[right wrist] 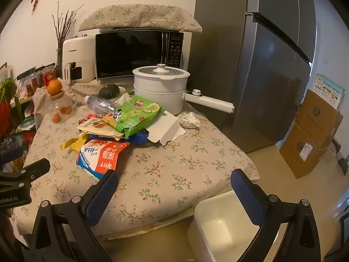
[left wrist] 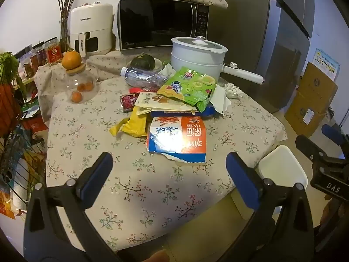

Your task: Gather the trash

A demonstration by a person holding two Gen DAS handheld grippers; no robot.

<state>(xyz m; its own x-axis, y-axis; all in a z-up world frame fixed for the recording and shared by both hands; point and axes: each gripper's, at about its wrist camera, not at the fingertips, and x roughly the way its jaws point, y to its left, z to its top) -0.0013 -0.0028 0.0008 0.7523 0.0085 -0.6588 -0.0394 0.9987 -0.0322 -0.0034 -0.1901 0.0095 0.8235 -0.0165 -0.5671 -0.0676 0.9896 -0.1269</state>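
A pile of trash lies on the floral-cloth table (left wrist: 152,196): an orange, white and blue packet (left wrist: 177,136) at the front, a yellow wrapper (left wrist: 133,125), a green snack bag (left wrist: 189,86), an empty plastic bottle (left wrist: 144,77), a red can (left wrist: 127,101), white paper (left wrist: 220,100) and a crumpled tissue (left wrist: 231,89). My left gripper (left wrist: 169,170) is open and empty, just short of the orange packet. My right gripper (right wrist: 174,187) is open and empty above the table's near right edge. A white bin (right wrist: 226,227) stands on the floor below it, also seen in the left wrist view (left wrist: 281,170).
A white electric pot (left wrist: 198,54), a microwave (left wrist: 161,21), an air fryer (left wrist: 91,28) and a dark squash (left wrist: 142,62) sit behind the pile. A glass jar with an orange on top (left wrist: 76,80) stands left. A fridge (right wrist: 261,65) and cardboard boxes (right wrist: 312,131) are right.
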